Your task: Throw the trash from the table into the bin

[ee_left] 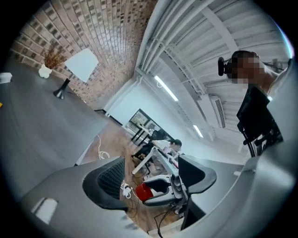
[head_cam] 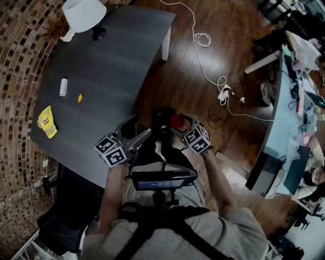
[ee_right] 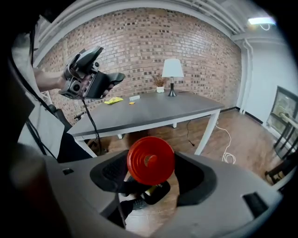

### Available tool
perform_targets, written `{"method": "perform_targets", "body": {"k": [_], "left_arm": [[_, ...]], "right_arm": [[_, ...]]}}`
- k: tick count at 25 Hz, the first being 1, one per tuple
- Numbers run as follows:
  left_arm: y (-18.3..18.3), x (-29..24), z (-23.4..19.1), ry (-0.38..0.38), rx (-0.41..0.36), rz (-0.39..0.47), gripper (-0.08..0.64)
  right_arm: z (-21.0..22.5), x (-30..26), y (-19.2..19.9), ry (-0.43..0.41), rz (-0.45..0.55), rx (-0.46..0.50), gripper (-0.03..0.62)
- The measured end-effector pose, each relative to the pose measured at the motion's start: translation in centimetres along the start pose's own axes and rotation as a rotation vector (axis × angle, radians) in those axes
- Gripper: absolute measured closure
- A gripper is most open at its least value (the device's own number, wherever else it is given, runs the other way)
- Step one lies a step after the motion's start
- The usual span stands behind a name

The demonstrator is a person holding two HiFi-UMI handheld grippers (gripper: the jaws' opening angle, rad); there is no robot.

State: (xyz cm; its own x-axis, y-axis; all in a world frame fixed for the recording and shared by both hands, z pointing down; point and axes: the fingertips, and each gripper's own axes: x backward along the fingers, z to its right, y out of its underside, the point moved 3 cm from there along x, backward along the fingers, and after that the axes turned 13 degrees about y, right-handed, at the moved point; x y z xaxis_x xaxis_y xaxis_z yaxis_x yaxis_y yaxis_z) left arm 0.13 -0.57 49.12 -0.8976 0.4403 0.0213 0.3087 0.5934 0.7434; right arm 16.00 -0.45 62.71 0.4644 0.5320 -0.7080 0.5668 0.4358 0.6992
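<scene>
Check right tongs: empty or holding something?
Holding: the right tongs grip a red round item, seen end-on between the jaws; the left gripper view shows it gripped too.

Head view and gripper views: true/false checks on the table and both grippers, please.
1. The right gripper holds a red cup. True.
2. The left gripper grips the yellow bag. False: its jaws stand apart and empty; the yellow bag lies on the table.
3. A white lamp stands on the table. True.
4. Only the lamp is on the table. False: the bag, a small white item and a yellow scrap lie there too.
</scene>
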Motion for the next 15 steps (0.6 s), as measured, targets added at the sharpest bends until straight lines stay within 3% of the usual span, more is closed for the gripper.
{"method": "perform_targets", "body": {"k": [8, 15], "left_arm": [[-0.4, -1.8, -2.2, 0.043, 0.029, -0.029, 0.212], [-1.0, -0.4, -3.6, 0.021, 0.057, 0.001, 0.212]], "right_arm": [[-1.0, -2.8, 0.9, -0.017, -0.085, 0.054, 0.29], [-2.4, -4.8, 1.2, -0.054, -0.125, 0.108, 0.287]]}}
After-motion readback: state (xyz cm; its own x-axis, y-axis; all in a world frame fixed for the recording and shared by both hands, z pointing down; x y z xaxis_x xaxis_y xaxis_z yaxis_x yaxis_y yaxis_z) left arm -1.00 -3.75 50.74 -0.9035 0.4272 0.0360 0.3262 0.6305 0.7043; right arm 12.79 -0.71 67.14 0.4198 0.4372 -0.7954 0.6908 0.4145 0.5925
